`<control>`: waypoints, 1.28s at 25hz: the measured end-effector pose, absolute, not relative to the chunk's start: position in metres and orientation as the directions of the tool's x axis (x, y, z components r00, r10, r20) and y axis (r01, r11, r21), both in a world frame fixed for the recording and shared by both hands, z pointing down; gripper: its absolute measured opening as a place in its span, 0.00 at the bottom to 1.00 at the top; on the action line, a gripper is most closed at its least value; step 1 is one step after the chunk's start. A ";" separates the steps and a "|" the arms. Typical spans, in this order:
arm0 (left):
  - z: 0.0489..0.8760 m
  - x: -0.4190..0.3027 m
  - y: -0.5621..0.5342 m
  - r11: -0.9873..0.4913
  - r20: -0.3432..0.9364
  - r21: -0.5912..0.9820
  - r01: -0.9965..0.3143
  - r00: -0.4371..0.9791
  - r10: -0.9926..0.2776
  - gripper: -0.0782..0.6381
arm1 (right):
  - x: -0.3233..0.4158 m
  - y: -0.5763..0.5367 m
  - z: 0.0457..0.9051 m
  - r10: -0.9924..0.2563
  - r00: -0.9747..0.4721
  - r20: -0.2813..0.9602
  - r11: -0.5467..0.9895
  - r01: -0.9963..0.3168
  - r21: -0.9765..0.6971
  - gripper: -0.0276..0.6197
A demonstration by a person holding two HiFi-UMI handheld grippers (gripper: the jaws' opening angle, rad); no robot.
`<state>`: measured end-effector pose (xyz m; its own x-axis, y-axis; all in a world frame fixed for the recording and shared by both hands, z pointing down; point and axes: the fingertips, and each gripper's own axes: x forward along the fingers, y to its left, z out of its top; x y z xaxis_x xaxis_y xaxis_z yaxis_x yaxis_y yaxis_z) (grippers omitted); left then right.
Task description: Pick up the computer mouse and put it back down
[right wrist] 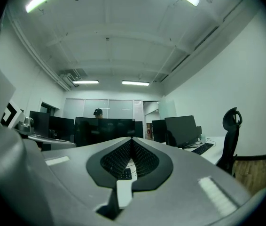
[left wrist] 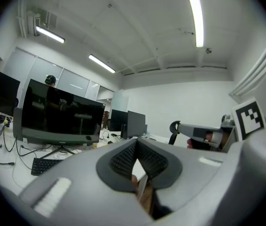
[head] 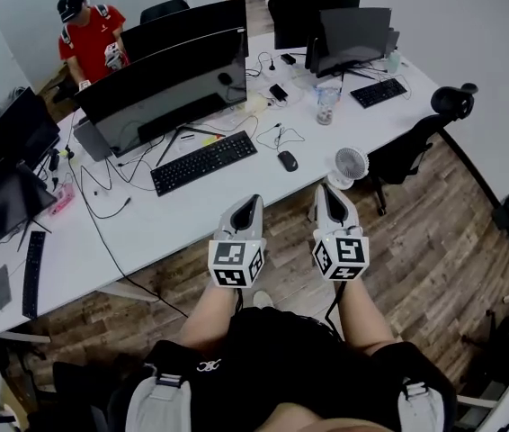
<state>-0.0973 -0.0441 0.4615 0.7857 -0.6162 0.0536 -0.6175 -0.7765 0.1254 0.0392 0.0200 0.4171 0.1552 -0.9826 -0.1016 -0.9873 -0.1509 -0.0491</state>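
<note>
- Holding left gripper (head: 253, 203) and right gripper (head: 330, 193) side by side at the near edge of the white desk (head: 174, 228), forearms stretched forward, both pointing level toward 12 o'clock.
- Closed tight on both: tips pressed together in each gripper view, nothing caught between.
- Lying on the desk, apart from both tools: computer mouse (head: 288, 161), at 1 o'clock from the left gripper, 11 o'clock from the right.
- Flanking the mouse: black keyboard (head: 204, 162) at its 9 o'clock, small white fan (head: 351, 165) at its 3 o'clock.
- Farther back: wide dark monitor (head: 165, 88); beyond, toward 11 o'clock, a person in a red shirt (head: 88, 39).
</note>
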 end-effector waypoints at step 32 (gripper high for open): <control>0.476 -0.028 -0.238 -0.621 0.094 0.142 -0.771 0.635 -0.767 0.18 | 0.146 -0.210 0.452 -0.999 0.033 -0.030 -0.032 -0.998 -0.048 0.05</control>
